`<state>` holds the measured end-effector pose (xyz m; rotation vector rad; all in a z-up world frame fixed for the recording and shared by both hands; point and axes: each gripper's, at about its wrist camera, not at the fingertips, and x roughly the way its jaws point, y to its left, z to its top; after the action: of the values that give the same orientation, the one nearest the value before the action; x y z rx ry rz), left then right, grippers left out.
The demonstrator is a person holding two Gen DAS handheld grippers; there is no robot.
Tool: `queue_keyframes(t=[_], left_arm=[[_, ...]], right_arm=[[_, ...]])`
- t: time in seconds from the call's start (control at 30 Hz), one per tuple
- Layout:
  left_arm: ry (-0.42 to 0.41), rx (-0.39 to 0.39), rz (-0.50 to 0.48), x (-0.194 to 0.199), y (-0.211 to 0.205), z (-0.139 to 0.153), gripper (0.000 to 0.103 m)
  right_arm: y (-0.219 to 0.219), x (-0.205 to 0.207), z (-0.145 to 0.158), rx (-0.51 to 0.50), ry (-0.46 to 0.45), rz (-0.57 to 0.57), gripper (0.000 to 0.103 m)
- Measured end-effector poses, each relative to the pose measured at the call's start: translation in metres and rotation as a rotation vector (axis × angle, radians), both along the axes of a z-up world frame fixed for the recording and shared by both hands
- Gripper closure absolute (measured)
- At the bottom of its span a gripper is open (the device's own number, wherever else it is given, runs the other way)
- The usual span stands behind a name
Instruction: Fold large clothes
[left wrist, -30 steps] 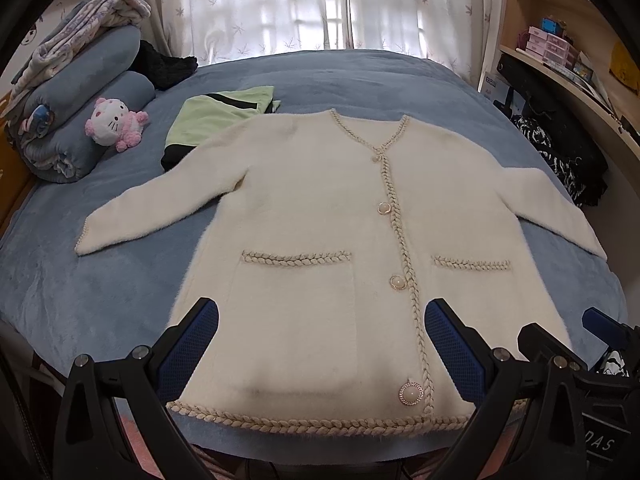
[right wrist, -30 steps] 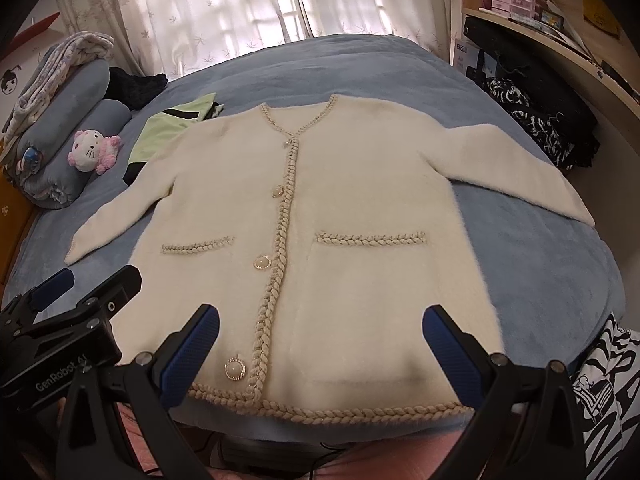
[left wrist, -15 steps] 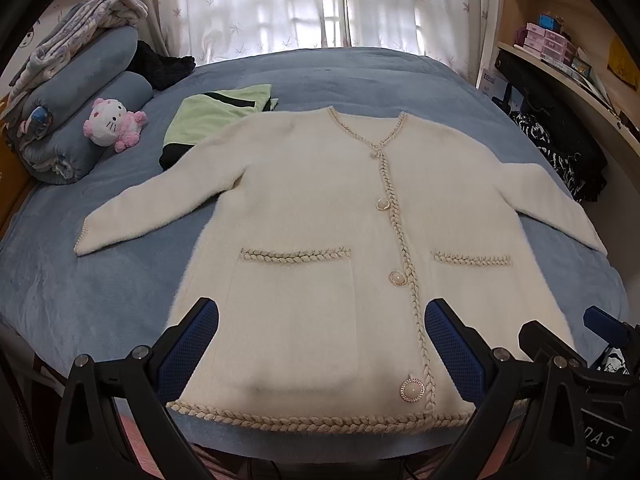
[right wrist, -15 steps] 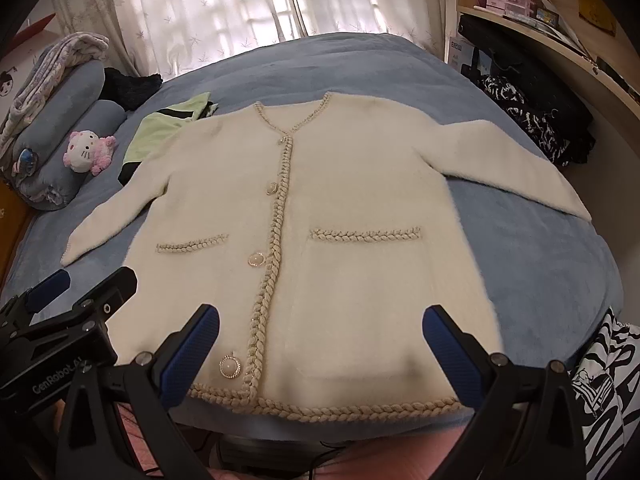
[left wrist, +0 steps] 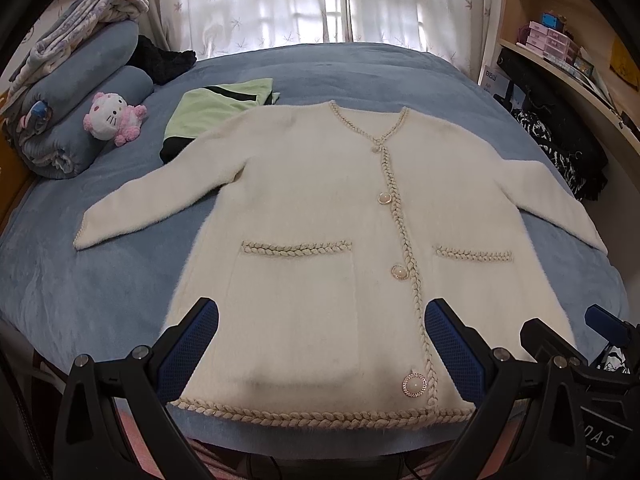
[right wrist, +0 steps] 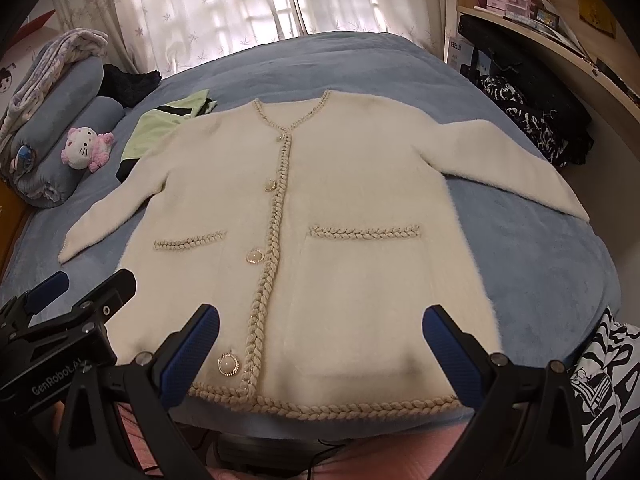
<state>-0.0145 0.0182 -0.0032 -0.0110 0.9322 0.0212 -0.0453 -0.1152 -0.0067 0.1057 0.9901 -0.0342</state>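
A cream cardigan [left wrist: 320, 208] is laid flat, front up, on the blue bed [left wrist: 80, 292], with its hem toward the near edge and its neckline toward the curtains [left wrist: 280, 0]. Both sleeves are spread outward and slightly downward. The garment is fastened down the front; a braided trim is seen along the neckline, the placket, the hem and the tops of two patch pockets, and round pearl-like buttons [left wrist: 415, 385] are set along the placket. The fabric looks fluffy and mostly smooth.

The left gripper [left wrist: 320, 344] is held above the hem on the left half of the cardigan, its blue-padded fingers [left wrist: 188, 344] spread wide apart, with nothing held. The right gripper [right wrist: 320, 352] is held likewise above the hem on the right half, fingers wide apart and empty. No contact with the fabric can be made out.

A folded green garment [left wrist: 216, 108] lies partly under the left shoulder, and a pink plush toy [left wrist: 114, 118] rests beside rolled bedding [left wrist: 80, 92].
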Motion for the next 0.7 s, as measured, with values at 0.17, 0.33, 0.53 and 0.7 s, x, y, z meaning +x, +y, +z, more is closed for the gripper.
queue_keyframes(t=[0.17,0.33,0.53,0.7], left_arm=[[0.000,0.000,0.005,-0.0006,0.0000,-0.0002,0.001],[0.007,0.000,0.006,-0.0003,-0.0014,-0.0012,0.001],[0.012,0.008,-0.007,0.0014,-0.0048,0.0004,0.001],[0.010,0.017,-0.025,0.0008,-0.0068,-0.0002,0.001]], right_arm=[[0.0024,-0.0001,0.0018,-0.006,-0.001,0.004,0.001],[0.0023,0.0002,0.0022,-0.004,0.003,0.004,0.001],[0.0012,0.0011,0.0020,-0.004,0.007,-0.003,0.001],[-0.0039,0.0002,0.0020,0.006,0.003,-0.016,0.001]])
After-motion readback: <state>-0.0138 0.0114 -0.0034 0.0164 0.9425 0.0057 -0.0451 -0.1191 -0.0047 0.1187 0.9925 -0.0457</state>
